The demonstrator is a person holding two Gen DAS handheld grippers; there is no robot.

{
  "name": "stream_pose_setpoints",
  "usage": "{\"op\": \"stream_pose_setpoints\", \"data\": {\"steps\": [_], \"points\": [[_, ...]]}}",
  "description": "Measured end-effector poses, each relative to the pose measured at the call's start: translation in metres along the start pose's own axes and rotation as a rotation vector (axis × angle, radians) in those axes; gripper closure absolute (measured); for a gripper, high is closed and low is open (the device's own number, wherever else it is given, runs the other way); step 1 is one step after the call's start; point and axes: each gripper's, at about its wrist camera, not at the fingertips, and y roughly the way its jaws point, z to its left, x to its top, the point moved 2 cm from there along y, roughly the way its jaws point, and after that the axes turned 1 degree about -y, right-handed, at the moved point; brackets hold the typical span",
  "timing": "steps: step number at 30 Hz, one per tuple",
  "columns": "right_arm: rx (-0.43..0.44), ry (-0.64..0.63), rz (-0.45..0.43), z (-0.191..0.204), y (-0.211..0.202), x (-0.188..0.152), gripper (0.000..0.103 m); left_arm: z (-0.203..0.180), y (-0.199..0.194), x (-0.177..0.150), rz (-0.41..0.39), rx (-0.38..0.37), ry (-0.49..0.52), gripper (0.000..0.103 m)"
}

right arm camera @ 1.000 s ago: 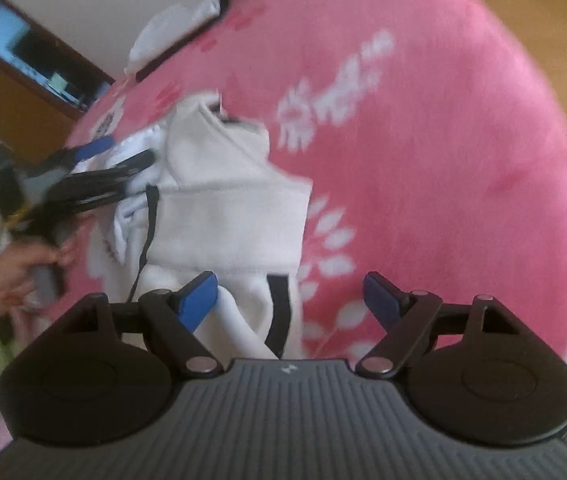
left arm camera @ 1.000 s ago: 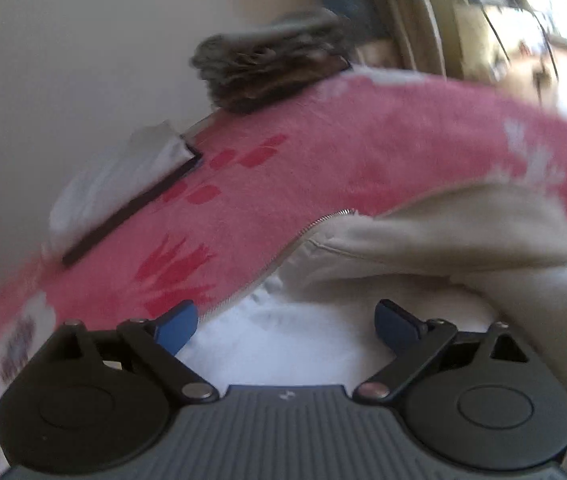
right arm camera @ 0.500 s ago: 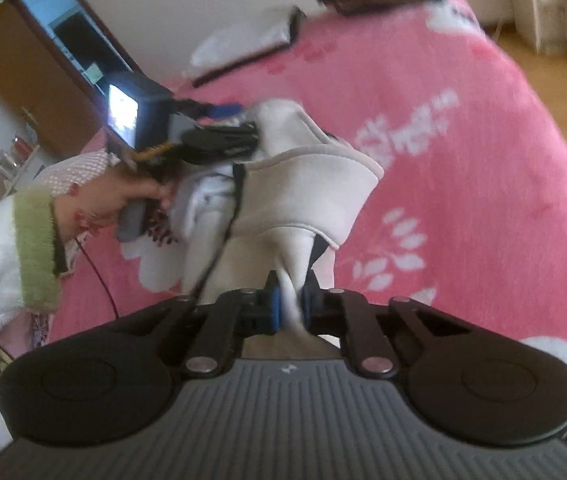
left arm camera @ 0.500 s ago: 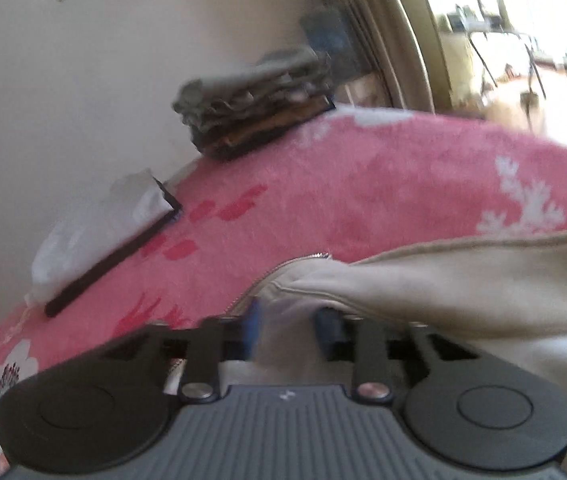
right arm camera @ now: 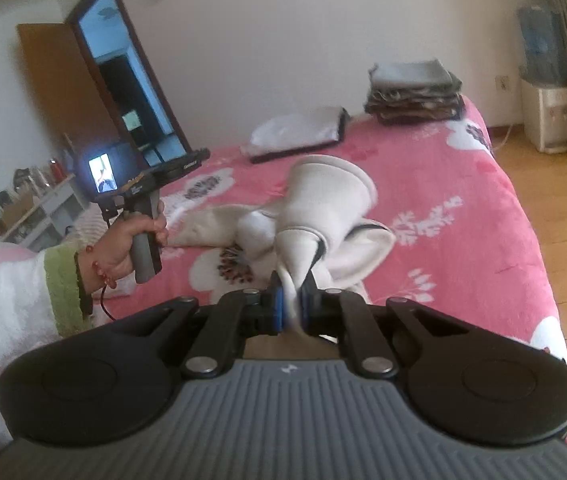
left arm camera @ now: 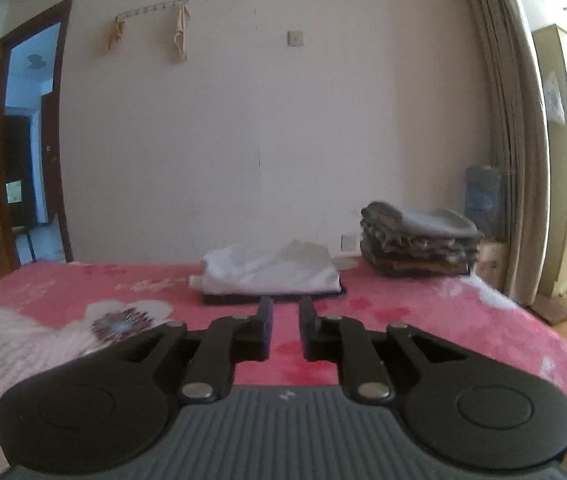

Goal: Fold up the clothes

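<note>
Right wrist view: the right gripper [right arm camera: 290, 307] pinches a twisted edge of the cream zip jacket [right arm camera: 325, 204], which lies bunched mid-way on the pink floral blanket [right arm camera: 463, 184]. Left gripper [left arm camera: 285, 314] stands narrowly parted, holding nothing, facing folded white clothes [left arm camera: 269, 270] and a dark folded stack [left arm camera: 419, 246] by the wall.

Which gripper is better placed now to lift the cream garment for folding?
Right. The right gripper is shut on the cream garment; the left gripper holds nothing, raised away from it.
</note>
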Motion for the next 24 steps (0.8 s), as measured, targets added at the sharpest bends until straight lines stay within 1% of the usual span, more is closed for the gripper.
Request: {"op": "stream_pose_setpoints", "data": {"steps": [1,2,3,4,5,6,7,9,10,12,15,17,20,21,24], "points": [[0.017,0.0,-0.004,0.006,-0.007,-0.002,0.096,0.0,-0.009,-0.004,0.016,-0.025,0.015,0.08],[0.035,0.0,-0.008,0.012,-0.013,-0.003,0.096,-0.005,-0.019,-0.009,0.033,-0.063,0.039,0.074],[0.058,-0.001,-0.008,0.019,-0.02,-0.006,0.096,-0.01,-0.028,-0.014,0.051,-0.101,0.063,0.065],[0.087,0.003,0.003,0.025,-0.025,-0.01,0.097,-0.014,-0.038,-0.019,0.068,-0.138,0.087,0.059],[0.118,0.008,0.017,0.031,-0.029,-0.014,0.097,-0.019,-0.048,-0.024,0.085,-0.176,0.11,0.048],[0.142,0.007,0.038,0.038,-0.035,-0.02,0.097,-0.024,-0.057,-0.029,0.102,-0.214,0.134,0.04],[0.166,0.009,0.062,0.044,-0.042,-0.025,0.097,-0.03,-0.067,-0.035,0.122,-0.258,0.163,0.038],[0.214,0.021,0.111,0.053,-0.059,-0.038,0.097,-0.045,-0.084,-0.047,0.169,-0.362,0.232,0.03],[0.239,0.029,0.136,0.058,-0.07,-0.046,0.097,-0.054,-0.094,-0.054,0.19,-0.41,0.271,0.028],[0.266,0.009,0.197,0.064,-0.087,-0.062,0.097,-0.068,-0.109,-0.069,0.223,-0.476,0.35,0.02],[0.239,-0.008,0.281,0.064,-0.103,-0.084,0.097,-0.086,-0.127,-0.093,0.273,-0.565,0.465,0.017],[0.214,0.007,0.314,0.058,-0.113,-0.096,0.097,-0.094,-0.137,-0.107,0.302,-0.621,0.528,0.017],[0.182,0.019,0.338,0.042,-0.124,-0.103,0.097,-0.096,-0.137,-0.115,0.32,-0.65,0.571,0.016],[0.173,0.018,0.352,0.034,-0.121,-0.103,0.097,-0.097,-0.137,-0.118,0.325,-0.66,0.585,0.014],[0.111,0.006,0.4,0.009,-0.109,-0.118,0.097,-0.099,-0.137,-0.127,0.343,-0.69,0.628,0.014]]}}
